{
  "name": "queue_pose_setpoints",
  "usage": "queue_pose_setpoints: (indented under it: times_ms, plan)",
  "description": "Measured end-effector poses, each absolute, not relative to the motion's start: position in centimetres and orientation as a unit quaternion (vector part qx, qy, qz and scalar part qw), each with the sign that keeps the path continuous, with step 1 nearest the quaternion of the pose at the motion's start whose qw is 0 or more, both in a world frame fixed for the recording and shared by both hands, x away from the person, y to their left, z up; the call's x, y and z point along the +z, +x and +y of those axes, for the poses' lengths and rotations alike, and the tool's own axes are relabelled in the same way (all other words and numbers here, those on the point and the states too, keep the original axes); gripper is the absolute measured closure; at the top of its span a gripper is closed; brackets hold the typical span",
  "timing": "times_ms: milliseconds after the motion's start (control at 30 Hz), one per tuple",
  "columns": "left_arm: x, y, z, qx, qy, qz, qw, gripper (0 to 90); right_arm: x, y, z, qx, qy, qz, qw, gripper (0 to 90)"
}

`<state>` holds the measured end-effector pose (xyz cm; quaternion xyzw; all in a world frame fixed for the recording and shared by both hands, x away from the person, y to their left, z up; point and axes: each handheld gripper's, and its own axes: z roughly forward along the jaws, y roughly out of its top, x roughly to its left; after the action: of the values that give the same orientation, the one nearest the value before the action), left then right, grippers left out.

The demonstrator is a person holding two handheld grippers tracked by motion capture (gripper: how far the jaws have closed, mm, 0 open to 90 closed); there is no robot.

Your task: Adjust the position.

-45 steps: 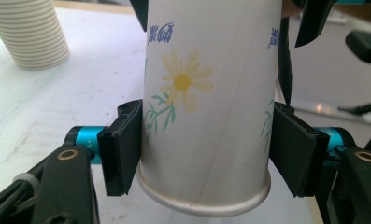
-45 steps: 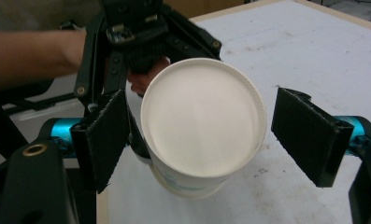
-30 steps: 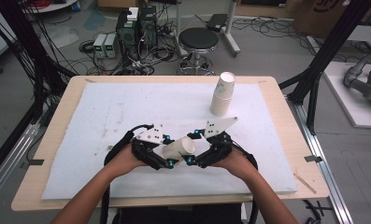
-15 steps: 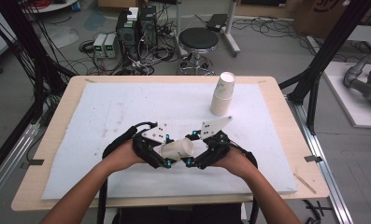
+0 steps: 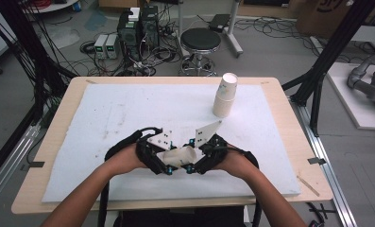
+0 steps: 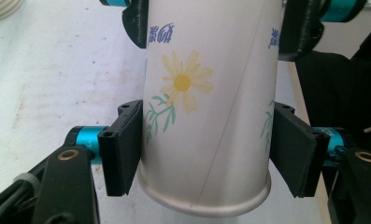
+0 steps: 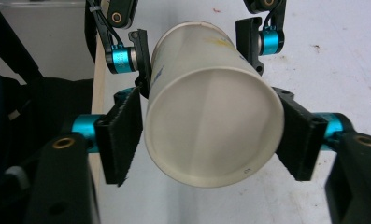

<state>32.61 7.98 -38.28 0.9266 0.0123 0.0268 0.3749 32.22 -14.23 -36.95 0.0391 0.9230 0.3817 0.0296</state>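
Note:
A white paper cup (image 5: 178,156) with a yellow daisy print (image 6: 183,84) lies on its side just above the white mat, held between both grippers. My left gripper (image 5: 162,163) (image 6: 209,149) is shut on one end, its black pads (image 6: 122,149) pressed to the cup's sides. My right gripper (image 5: 194,163) (image 7: 211,140) is shut on the other end, and that end's round face (image 7: 216,135) looks at its camera. In each gripper view the other gripper's jaws clamp the far end of the cup.
A stack of paper cups (image 5: 224,97) stands upright at the back right of the white mat (image 5: 105,113). The wooden table edge (image 5: 128,203) runs just under the person's forearms. A stool and cables sit on the floor beyond the table.
Both hands and the cup have drifted slightly toward the near edge of the table. Both grips on the cup are unchanged.

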Motion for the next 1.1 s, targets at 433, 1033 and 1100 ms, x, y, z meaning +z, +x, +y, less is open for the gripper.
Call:
queue_pose_setpoints:
  times_ms: [433,1033,1100]
  plan:
    - [-38.3,32.7,8.6,0.009,0.901,0.036,0.432,20.8,-37.0,32.6,-14.9,0.389,0.037,0.921,0.009,37.5]
    - [-39.0,32.2,12.4,0.011,0.806,0.104,0.583,18.8,-38.3,31.9,-17.8,0.447,0.069,0.892,0.01,37.3]
    - [-39.3,32.1,12.5,0.013,0.801,0.109,0.588,18.8,-38.6,31.8,-18.3,0.46,0.072,0.885,0.012,37.3]
